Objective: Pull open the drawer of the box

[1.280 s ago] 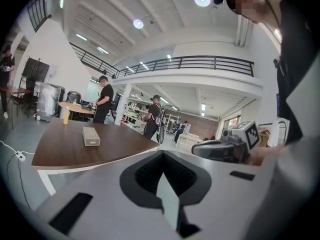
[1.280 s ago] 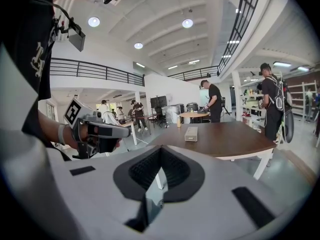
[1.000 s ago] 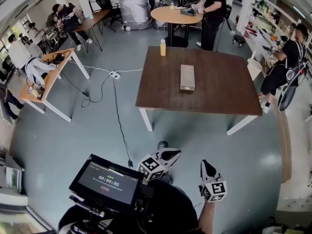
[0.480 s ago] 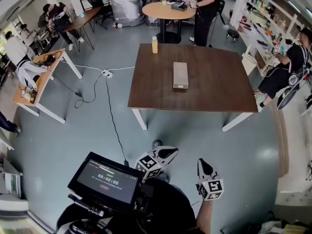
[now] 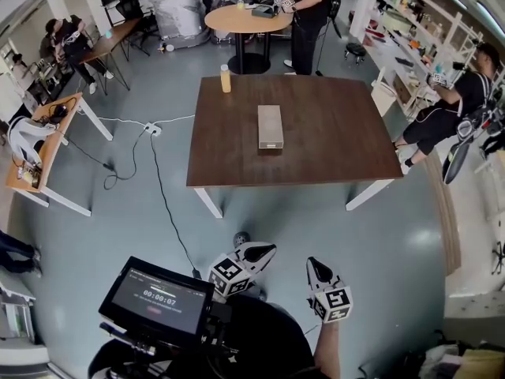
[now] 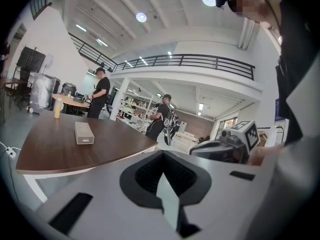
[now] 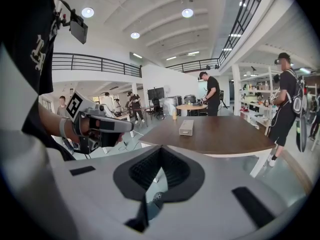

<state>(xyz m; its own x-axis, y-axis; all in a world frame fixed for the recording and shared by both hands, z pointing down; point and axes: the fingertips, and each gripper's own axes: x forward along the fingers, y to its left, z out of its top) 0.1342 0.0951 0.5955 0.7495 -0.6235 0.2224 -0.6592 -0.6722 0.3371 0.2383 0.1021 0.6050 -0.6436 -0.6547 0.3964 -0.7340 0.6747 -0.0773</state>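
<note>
A small grey box (image 5: 270, 126) with its drawer front facing me lies near the middle of the brown table (image 5: 339, 144). It also shows in the left gripper view (image 6: 83, 132) and the right gripper view (image 7: 186, 127). My left gripper (image 5: 267, 250) and right gripper (image 5: 313, 264) hang close to my body over the floor, well short of the table. Both point toward the table with jaws together and nothing between them. The right gripper (image 6: 227, 146) shows in the left gripper view, the left gripper (image 7: 100, 126) in the right gripper view.
An orange bottle (image 5: 226, 78) stands at the table's far left corner. A cable and power strip (image 5: 152, 129) lie on the floor to the left. A person (image 5: 442, 113) stands by the table's right end, another at the round table (image 5: 241, 18) behind. A screen (image 5: 156, 298) sits below left.
The table and box have drawn nearer and slid left in the head view. Both grippers moved along with me and stay shut.
</note>
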